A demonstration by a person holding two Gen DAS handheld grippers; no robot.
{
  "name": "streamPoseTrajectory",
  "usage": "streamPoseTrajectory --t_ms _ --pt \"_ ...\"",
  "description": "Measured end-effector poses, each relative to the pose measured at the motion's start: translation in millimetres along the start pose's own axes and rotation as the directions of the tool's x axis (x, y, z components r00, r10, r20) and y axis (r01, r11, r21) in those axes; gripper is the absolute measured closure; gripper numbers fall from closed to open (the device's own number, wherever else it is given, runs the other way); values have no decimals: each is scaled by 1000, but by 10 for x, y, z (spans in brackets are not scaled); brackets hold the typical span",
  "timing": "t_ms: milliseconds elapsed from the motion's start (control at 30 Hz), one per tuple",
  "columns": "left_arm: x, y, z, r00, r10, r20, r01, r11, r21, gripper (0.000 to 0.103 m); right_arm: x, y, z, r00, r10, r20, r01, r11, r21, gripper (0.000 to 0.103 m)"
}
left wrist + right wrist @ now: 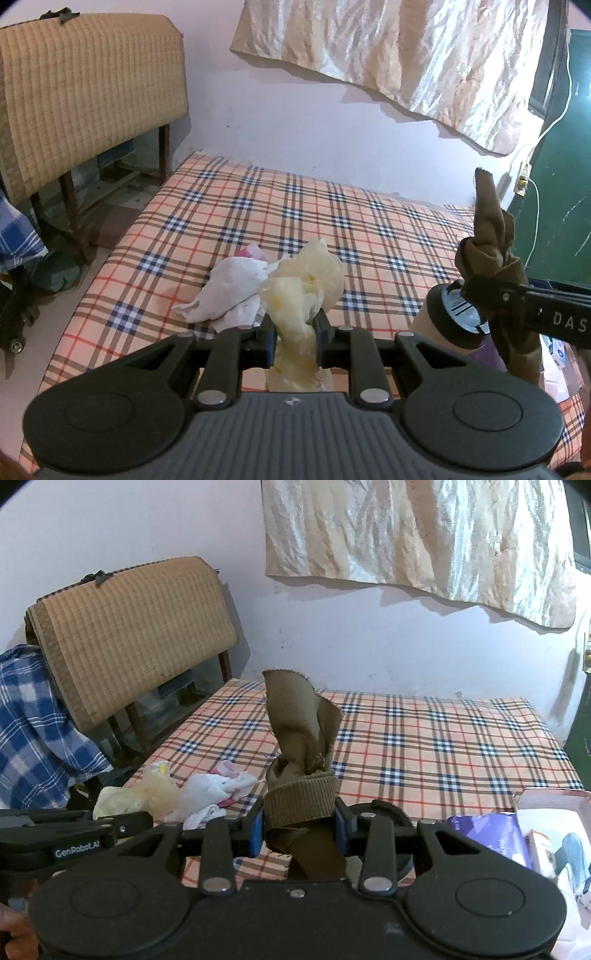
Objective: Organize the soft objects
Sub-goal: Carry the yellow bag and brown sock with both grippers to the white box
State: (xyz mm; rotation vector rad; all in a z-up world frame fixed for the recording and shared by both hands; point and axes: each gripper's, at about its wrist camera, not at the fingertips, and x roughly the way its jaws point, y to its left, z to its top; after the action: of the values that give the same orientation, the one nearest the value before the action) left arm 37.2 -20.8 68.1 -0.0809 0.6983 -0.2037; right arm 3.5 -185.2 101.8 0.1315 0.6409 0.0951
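Observation:
My left gripper (294, 334) is shut on a pale yellow cloth (303, 284) and holds it above the plaid bed (229, 221). It also shows in the right wrist view (140, 794). A white cloth with pink spots (229, 291) lies crumpled on the bed just beyond it, also seen in the right wrist view (214, 790). My right gripper (300, 827) is shut on an olive-brown cloth (301, 731) with a ribbed band, held up over the bed. That cloth also shows at the right of the left wrist view (487, 240).
A chair draped with a woven mat (85, 96) stands left of the bed, with a blue checked cloth (33, 723) over it. A dark-lidded jar (454, 306) and an open box with packets (535, 830) sit at the bed's near right. A curtain (406, 55) hangs on the wall.

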Motion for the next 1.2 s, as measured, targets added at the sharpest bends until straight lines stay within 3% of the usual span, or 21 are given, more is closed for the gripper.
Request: streamPoseTrajectory --t_ms 1200 --pt "92 -630 61 996 -88 -8 89 991 95 81 -295 -925 21 991 -135 16 133 988 76 59"
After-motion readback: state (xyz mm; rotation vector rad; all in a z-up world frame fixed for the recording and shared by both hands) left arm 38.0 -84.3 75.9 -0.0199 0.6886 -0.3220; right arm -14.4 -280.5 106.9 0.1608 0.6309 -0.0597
